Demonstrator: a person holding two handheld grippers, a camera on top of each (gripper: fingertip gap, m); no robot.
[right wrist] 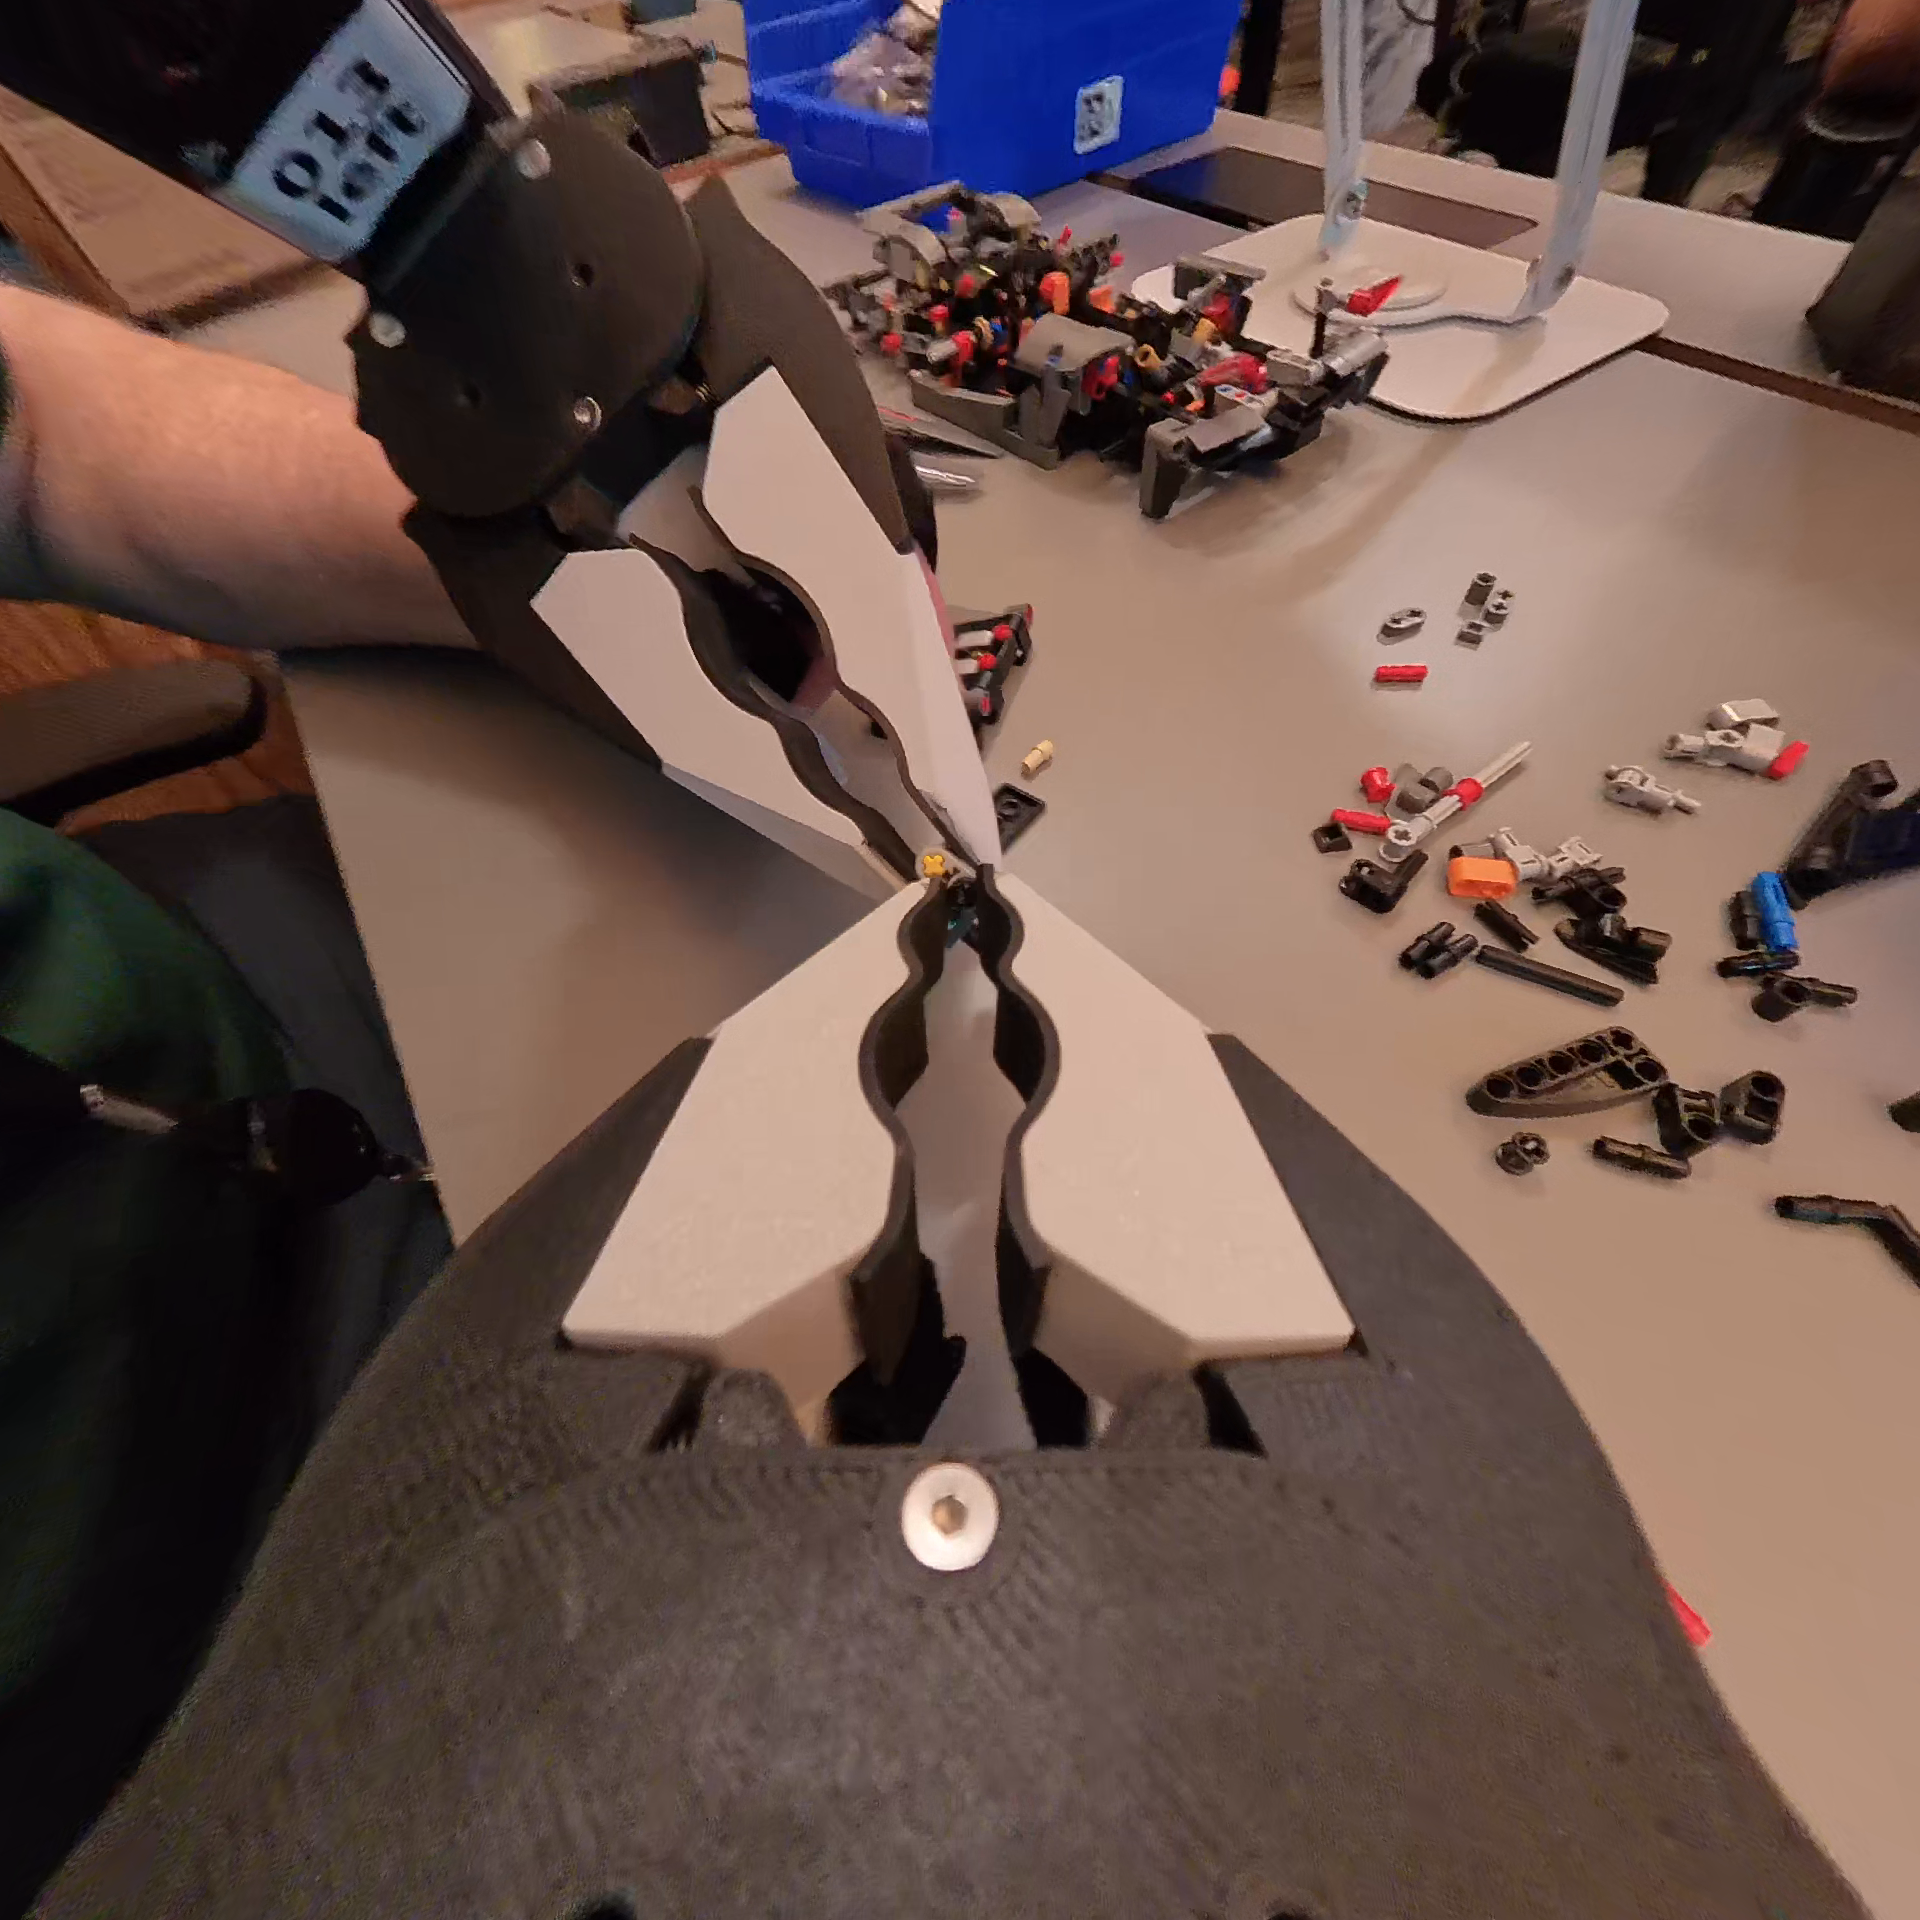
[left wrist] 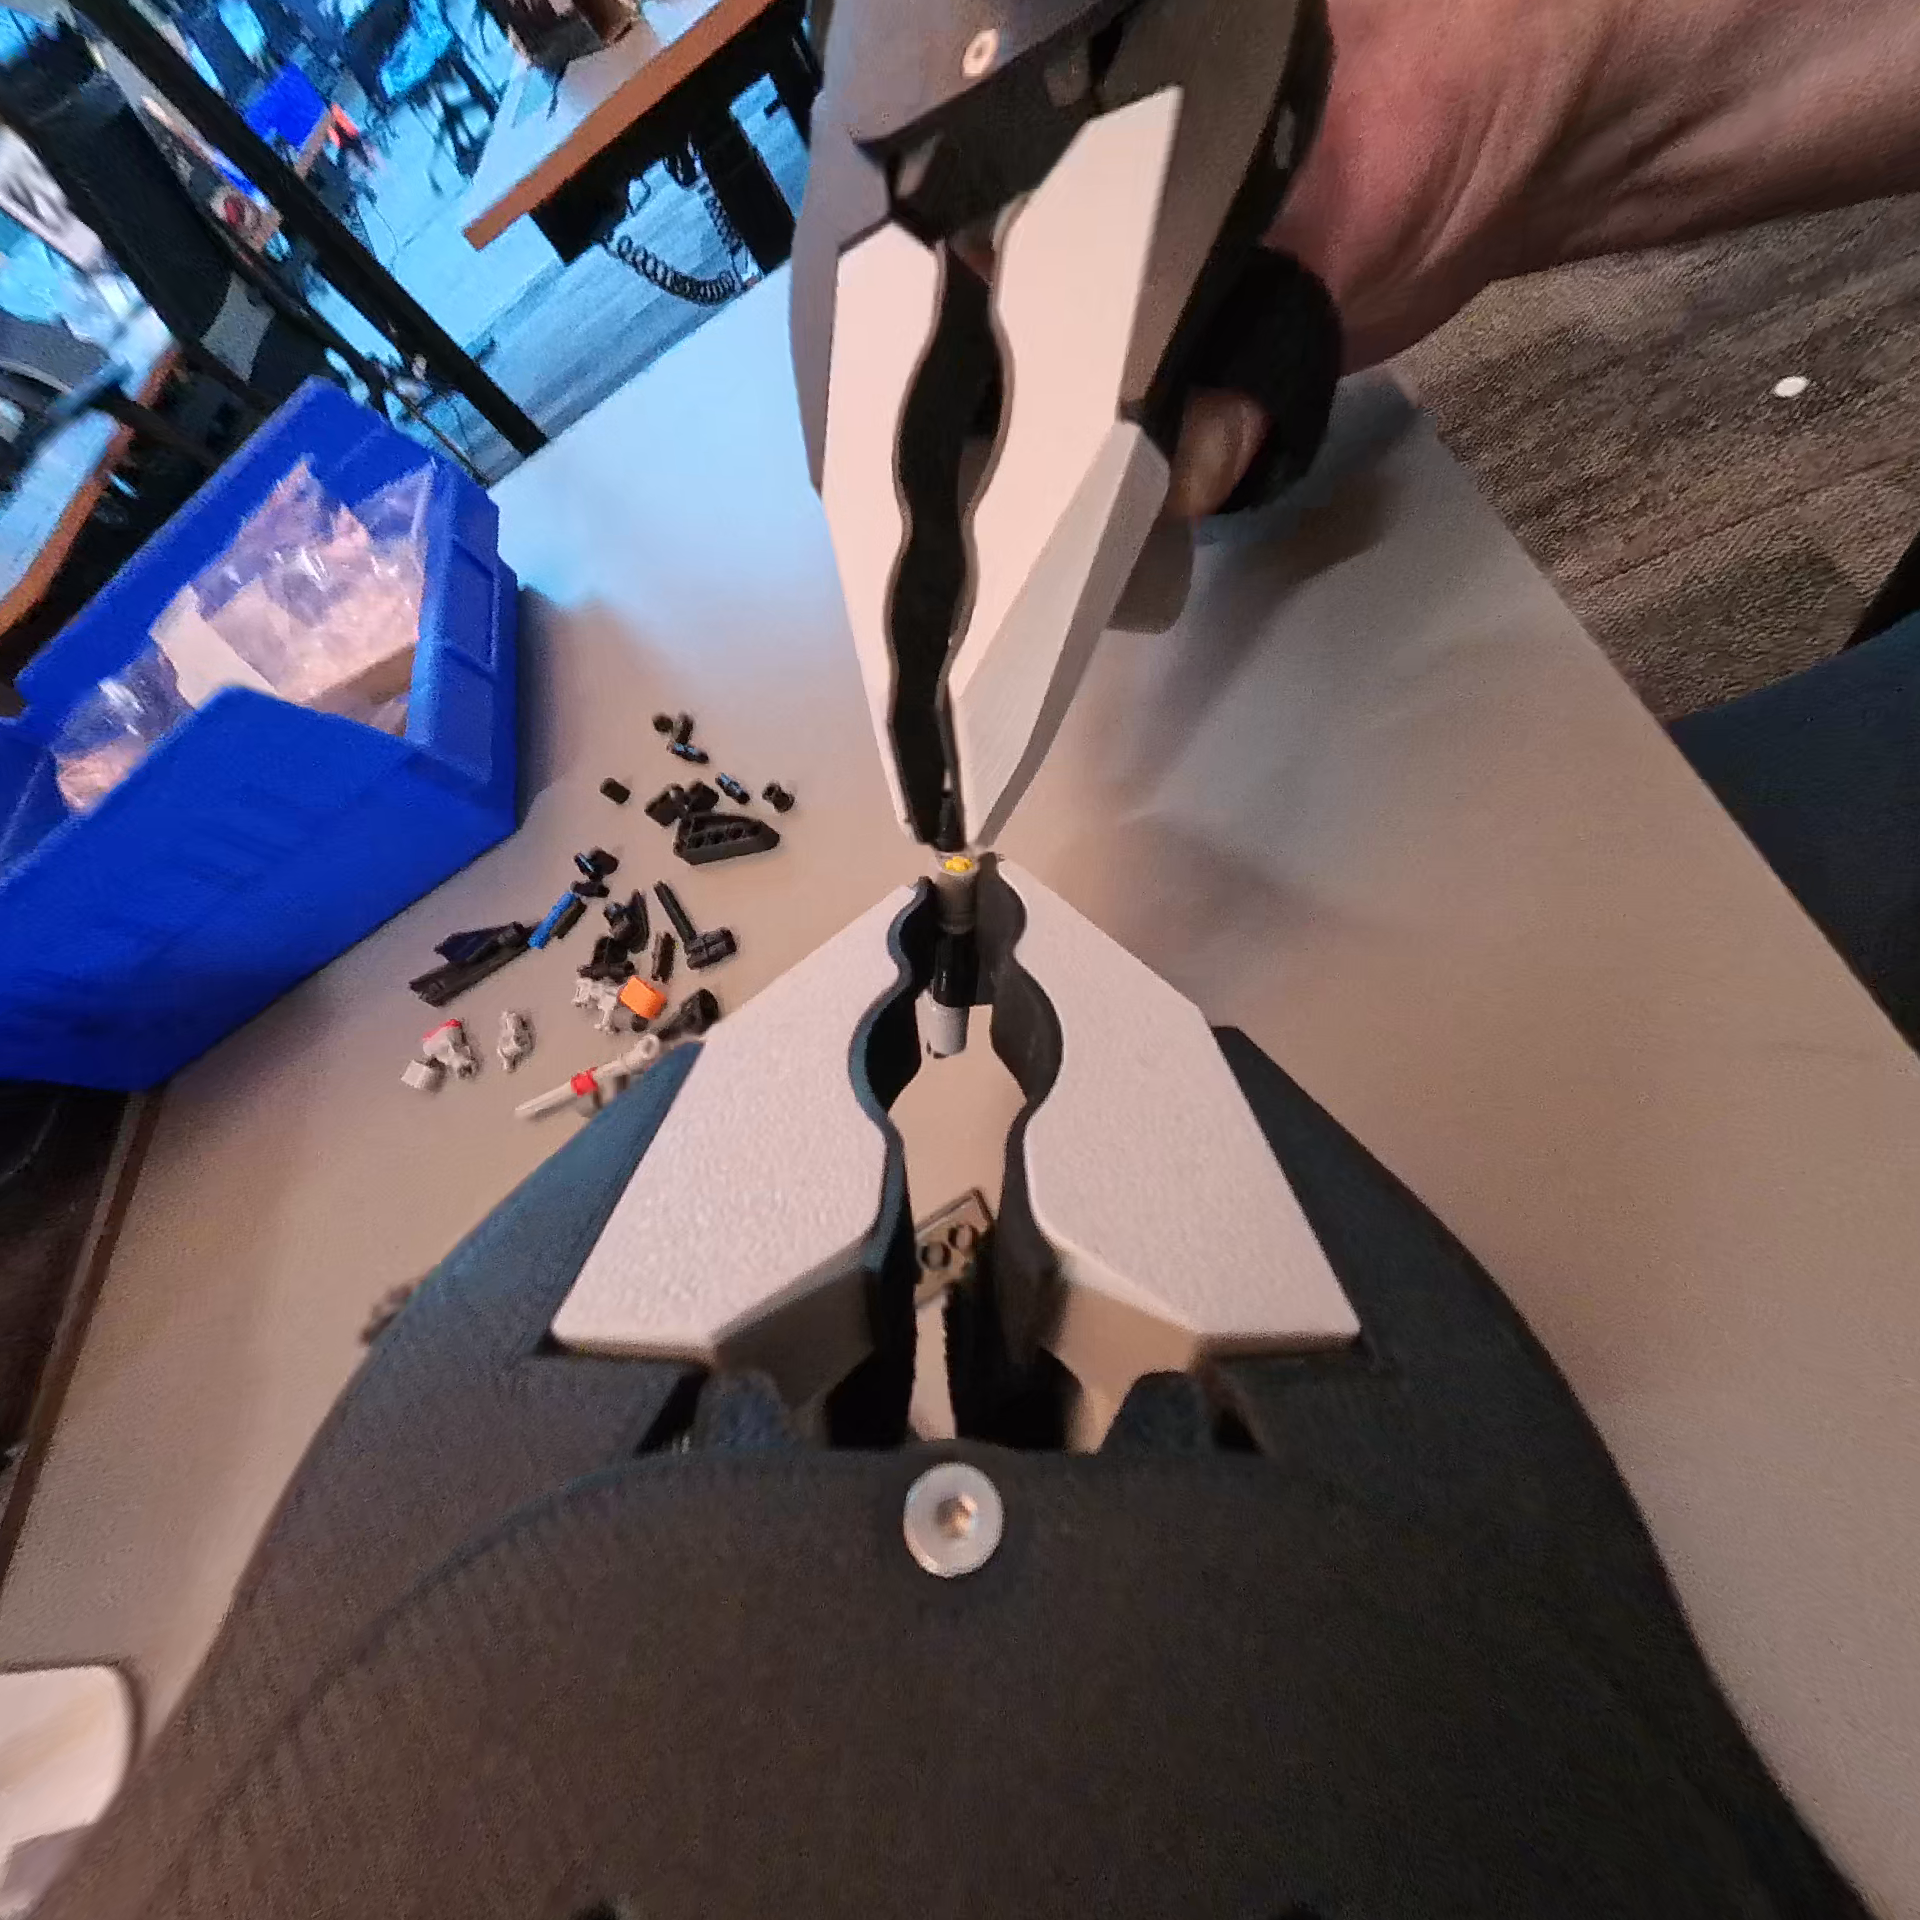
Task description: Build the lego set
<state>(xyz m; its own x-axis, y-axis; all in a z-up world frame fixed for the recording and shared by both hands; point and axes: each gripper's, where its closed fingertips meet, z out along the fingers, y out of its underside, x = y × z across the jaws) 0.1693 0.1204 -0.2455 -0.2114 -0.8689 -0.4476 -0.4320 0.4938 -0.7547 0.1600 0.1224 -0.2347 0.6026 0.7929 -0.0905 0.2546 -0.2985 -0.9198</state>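
Note:
My left gripper [left wrist: 956, 881] is shut on a small grey and black axle piece [left wrist: 951, 971] with a yellow end [left wrist: 956, 862], held above the table. My right gripper [left wrist: 943, 829] comes in from above, tip to tip with the left. In the right wrist view my right gripper [right wrist: 961, 902] is shut on a small black piece [right wrist: 958, 914], pressed against the yellow cross end [right wrist: 933, 862] at the left gripper's [right wrist: 964, 860] tips. A partly built dark model [right wrist: 1091, 353] stands at the back. Loose black, grey, red and orange parts [right wrist: 1558, 914] lie to the right, and also show in the left wrist view [left wrist: 623, 935].
A blue bin [left wrist: 260, 779] with clear bags stands left of the loose parts; it also shows in the right wrist view [right wrist: 987, 94]. A white stand base [right wrist: 1455, 322] sits behind the model. A small black plate [right wrist: 1016, 808] and a tan pin [right wrist: 1037, 756] lie under the left gripper. The tips of both grippers are at nearly the same place. Both grippers' tips are roughly 30 cm from the partly built dark model [right wrist: 1091, 353].

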